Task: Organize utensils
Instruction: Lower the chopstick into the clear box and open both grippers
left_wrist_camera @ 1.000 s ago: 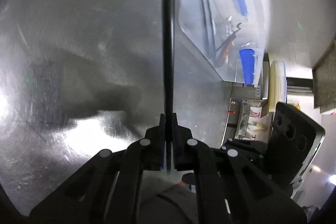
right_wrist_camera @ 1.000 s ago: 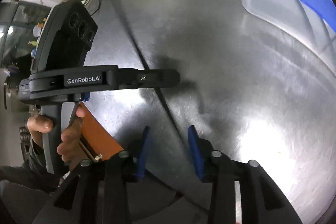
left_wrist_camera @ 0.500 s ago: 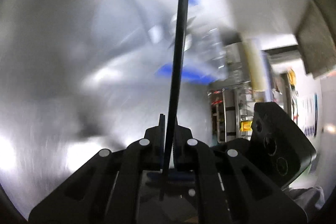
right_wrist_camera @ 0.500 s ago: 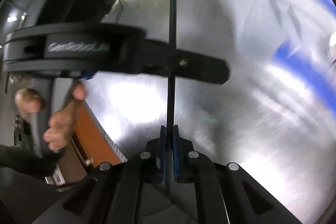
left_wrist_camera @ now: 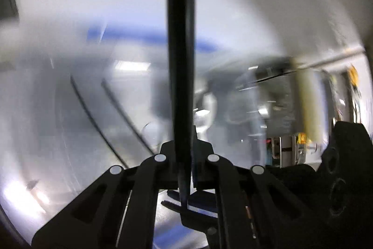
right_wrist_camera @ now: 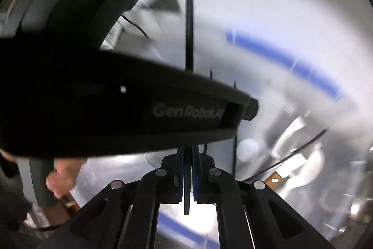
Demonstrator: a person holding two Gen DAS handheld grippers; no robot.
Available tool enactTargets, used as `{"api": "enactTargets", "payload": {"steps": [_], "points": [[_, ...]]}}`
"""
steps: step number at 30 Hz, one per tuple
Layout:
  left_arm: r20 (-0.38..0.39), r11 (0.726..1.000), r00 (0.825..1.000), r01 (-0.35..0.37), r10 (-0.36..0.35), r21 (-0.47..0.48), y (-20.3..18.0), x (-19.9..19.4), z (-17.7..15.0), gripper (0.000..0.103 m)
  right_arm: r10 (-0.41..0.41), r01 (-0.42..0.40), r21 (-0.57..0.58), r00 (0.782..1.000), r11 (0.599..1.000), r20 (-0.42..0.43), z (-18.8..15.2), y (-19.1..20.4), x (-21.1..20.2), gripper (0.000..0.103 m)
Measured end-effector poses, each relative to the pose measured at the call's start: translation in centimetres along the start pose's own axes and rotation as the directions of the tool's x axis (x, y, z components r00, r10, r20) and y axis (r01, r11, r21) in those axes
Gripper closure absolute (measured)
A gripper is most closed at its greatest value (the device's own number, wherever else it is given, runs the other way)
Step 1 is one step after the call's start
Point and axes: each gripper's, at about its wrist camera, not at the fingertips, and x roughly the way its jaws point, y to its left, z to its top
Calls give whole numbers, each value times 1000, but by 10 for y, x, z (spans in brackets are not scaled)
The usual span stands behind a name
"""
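both grippers lifted over clear bin (right_wrist_camera: 291,67), left gripper (left_wrist_camera: 184,151) and right gripper (right_wrist_camera: 187,162) each clamping black chopstick (left_wrist_camera: 180,39)

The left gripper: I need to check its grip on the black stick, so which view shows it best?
The left wrist view: the left gripper sits centred, jaws shut on the black stick. The right wrist view shows only the left gripper's blurred side crossing the frame, its jaws hidden.

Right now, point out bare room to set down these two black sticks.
Free: the bare shiny patch left of the two lying dark sticks. Crowded: right of them, around the white spoon; in the right wrist view, pale spoons fill the right side. Blur hides the rest.
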Motion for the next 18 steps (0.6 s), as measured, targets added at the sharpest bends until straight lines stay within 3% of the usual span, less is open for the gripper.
{"api": "enactTargets", "payload": {"steps": [4, 7, 12, 14, 17, 18], "points": [[-111, 980, 994, -14, -9, -200, 59, 56, -1, 99, 128, -100, 173, 979, 980, -160, -3, -51, 74, 96], [-165, 965, 986, -39, -5, -260, 81, 79, -6, 99, 185, -120, 267, 954, 956, -234, -9, -75, 106, 95], [-216, 951, 975, -107, 43, -292, 99, 96, -12, 98, 192, -96, 303, 932, 948, -307, -16, -86, 134, 93], [-211, 945, 977, -92, 26, -313, 105, 96, -14, 98, 177, -75, 307, 931, 949, -320, -17, -87, 138, 92], [-205, 947, 976, -129, 70, -293, 106, 85, -17, 97, 119, -23, 301, 945, 953, -305, -16, -85, 128, 73], [-193, 951, 977, -141, 89, -275, 104, 78, -18, 94, 106, -18, 293, 952, 956, -288, -17, -83, 120, 73]]}}
